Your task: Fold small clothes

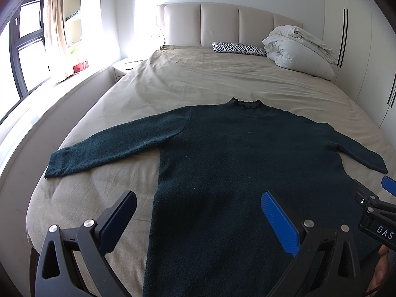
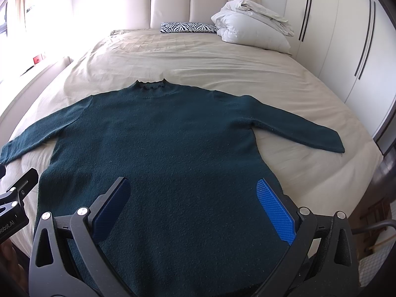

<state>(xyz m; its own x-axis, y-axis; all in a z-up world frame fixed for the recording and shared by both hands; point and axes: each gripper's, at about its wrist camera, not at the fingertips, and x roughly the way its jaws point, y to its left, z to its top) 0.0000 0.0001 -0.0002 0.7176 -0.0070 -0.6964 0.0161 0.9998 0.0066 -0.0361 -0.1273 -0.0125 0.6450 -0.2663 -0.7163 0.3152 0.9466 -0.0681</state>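
A dark green sweater [image 1: 235, 163] lies flat and face-up on the beige sheet of the bed [image 1: 188, 81], filling the centre and lower half of both frames. Its collar [image 2: 151, 85] points toward the padded headboard [image 2: 193, 2] at the top, and both sleeves are spread outward; the left sleeve [image 1: 111, 146] reaches toward the left edge of the left wrist view, the right sleeve [image 2: 299, 128] toward the right edge of the right wrist view.

The left hand-held gripper [image 1: 198, 217] hangs over the lower part of the sweater at the bottom of its frame, its fingers wide apart and holding nothing; one finger is over the bare sheet, the other over the knit. The right hand-held gripper [image 2: 193, 208] is likewise spread wide and empty at the bottom of its frame, both blue pads [image 2: 274, 210] over the lower body of the sweater. Whether the pads touch the fabric cannot be told.

At the top right of each frame, a zebra-print pillow [image 1: 238, 48] sits beside a bundled white duvet [image 1: 299, 47] by the headboard, well apart from the sweater.
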